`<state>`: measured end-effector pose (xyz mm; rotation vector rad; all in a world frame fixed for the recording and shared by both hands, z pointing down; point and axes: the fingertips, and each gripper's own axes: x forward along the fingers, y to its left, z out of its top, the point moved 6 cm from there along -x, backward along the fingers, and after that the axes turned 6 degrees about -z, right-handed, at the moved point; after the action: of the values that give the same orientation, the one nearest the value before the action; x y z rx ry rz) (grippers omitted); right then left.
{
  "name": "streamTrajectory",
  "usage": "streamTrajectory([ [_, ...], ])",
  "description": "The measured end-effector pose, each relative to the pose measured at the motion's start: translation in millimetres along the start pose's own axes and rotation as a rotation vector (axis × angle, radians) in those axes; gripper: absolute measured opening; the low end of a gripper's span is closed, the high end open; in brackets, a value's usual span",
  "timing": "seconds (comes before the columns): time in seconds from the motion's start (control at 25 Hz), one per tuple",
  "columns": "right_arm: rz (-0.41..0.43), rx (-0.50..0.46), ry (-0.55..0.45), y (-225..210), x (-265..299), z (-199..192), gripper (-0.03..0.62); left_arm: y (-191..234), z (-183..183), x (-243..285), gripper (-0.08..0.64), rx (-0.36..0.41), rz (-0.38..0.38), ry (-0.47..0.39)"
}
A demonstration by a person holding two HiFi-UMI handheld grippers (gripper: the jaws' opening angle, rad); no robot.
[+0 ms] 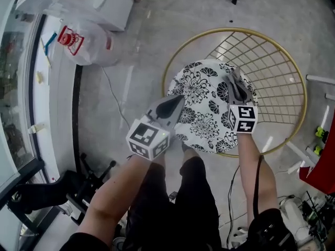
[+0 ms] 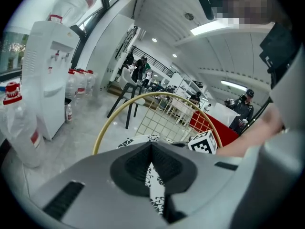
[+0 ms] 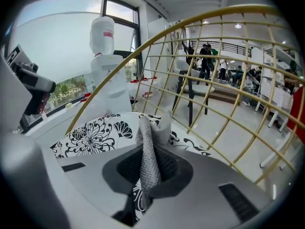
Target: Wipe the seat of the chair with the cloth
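The chair has a round white seat cushion (image 1: 201, 109) with black flower print and a gold wire back (image 1: 272, 77). A grey cloth (image 1: 236, 83) is pinched in my right gripper (image 1: 236, 88), which hovers over the cushion's right side. In the right gripper view the cloth (image 3: 148, 151) stands up between the closed jaws, with the cushion (image 3: 90, 137) beyond. My left gripper (image 1: 171, 106) is shut and holds nothing, its tip at the cushion's left edge. In the left gripper view its jaws meet, and the gold rim (image 2: 143, 109) arcs ahead.
A white water dispenser (image 2: 47, 75) and large clear bottles (image 1: 84, 41) stand at the left by a window wall. Cables (image 1: 115, 98) trail on the grey floor. A red object (image 1: 322, 166) and clutter sit at the right. My legs are below the chair.
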<state>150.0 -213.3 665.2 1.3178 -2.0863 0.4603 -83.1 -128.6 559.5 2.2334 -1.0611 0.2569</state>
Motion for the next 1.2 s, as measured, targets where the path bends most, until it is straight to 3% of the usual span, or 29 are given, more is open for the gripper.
streamTrajectory([
  [0.44,0.037,0.004,0.057,34,3,-22,0.029,8,-15,-19,0.005,-0.019,0.015,-0.002],
  [1.2,0.282,0.024,0.128,170,-25,-48,0.029,16,-30,-74,0.005,-0.036,0.043,-0.018],
])
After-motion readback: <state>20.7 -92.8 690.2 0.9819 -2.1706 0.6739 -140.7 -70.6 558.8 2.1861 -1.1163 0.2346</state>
